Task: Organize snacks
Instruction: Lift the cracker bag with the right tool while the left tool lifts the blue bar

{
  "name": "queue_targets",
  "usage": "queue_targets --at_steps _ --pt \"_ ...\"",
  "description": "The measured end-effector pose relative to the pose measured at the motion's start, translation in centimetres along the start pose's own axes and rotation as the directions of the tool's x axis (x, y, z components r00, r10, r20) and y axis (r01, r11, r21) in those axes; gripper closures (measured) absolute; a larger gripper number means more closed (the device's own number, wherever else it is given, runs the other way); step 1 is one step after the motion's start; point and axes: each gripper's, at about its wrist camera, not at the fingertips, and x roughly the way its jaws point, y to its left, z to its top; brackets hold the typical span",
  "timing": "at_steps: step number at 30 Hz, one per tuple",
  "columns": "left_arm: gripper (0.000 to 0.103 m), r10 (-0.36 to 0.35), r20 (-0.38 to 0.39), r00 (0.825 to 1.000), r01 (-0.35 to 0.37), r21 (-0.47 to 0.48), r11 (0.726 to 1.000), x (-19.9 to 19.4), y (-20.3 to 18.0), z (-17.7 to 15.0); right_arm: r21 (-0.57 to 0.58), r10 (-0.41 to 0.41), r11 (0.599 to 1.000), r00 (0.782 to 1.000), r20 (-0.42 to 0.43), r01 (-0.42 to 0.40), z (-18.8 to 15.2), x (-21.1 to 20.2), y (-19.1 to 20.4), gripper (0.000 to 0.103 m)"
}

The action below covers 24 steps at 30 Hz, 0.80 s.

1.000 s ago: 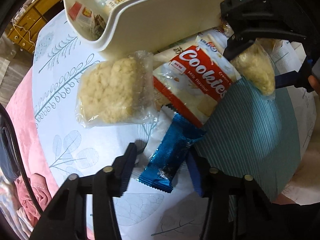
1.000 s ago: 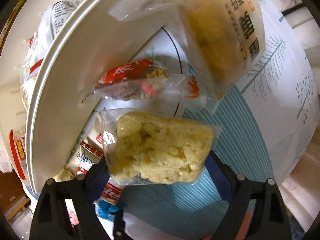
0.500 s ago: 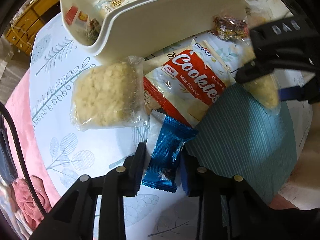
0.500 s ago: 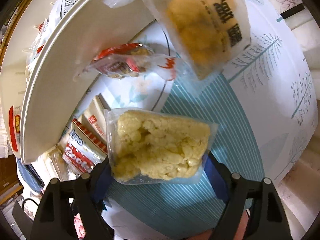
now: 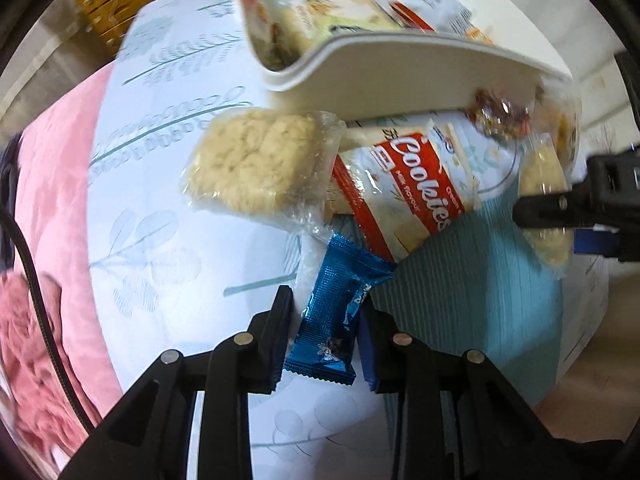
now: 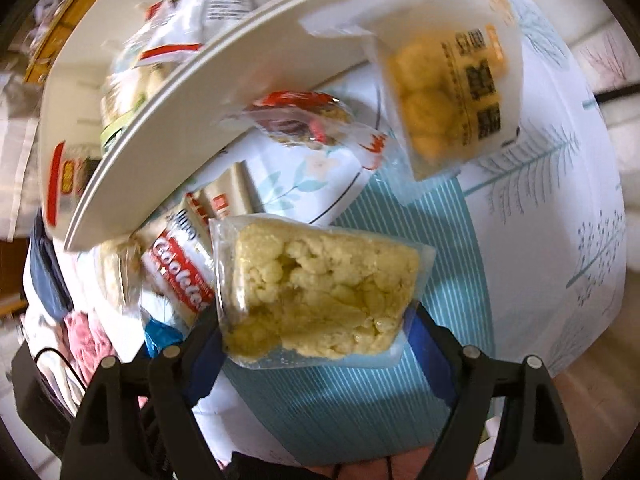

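Note:
My left gripper (image 5: 325,330) is shut on a blue foil snack packet (image 5: 336,312), lifted just off the tablecloth. A clear-wrapped rice cake (image 5: 252,166) and a red-and-white Cookies pack (image 5: 412,184) lie beyond it, below the white basket (image 5: 400,76) that holds several snacks. My right gripper (image 6: 316,336) is shut on a second clear-wrapped rice cake (image 6: 320,296), held above the teal striped mat (image 6: 360,392). That gripper and its cake (image 5: 546,208) show at the right edge of the left wrist view. The basket (image 6: 208,92) fills the upper left of the right wrist view.
A red-wrapped snack (image 6: 304,120) and a clear bag of yellow puffs (image 6: 448,100) lie by the basket's wall. The Cookies pack (image 6: 180,272) sits left of my held cake. Pink cloth (image 5: 44,240) hangs at the table's left side. A wooden cabinet (image 5: 104,12) stands behind.
My left gripper closed on the blue packet and raised it a little. Both grippers rolled and rose, so the basket swung across both views; the right one kept its rice cake.

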Motion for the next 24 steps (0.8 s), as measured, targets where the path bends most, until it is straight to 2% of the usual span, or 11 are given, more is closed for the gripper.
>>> queue_targets --at_steps 7,11,17,24 --pt "0.075 0.010 0.048 0.999 -0.003 -0.153 0.988 -3.0 1.5 -1.8 -0.153 0.022 0.988 1.000 -0.006 -0.022 0.2 -1.8 1.0 0.020" --pt "0.075 0.035 0.082 0.996 -0.016 -0.225 0.974 -4.6 2.6 -1.7 -0.260 0.034 0.965 0.999 0.002 -0.033 -0.2 -2.4 2.4 0.020" --pt "0.075 0.058 0.142 0.988 -0.012 -0.309 0.951 -7.7 3.4 -0.5 -0.425 0.110 0.902 0.992 0.066 -0.072 -0.9 -4.3 4.6 0.020" --pt "0.074 0.066 0.198 0.978 0.004 -0.336 0.942 -11.3 2.6 1.6 -0.573 0.227 0.814 0.959 0.169 -0.092 -0.5 -7.5 5.8 0.020"
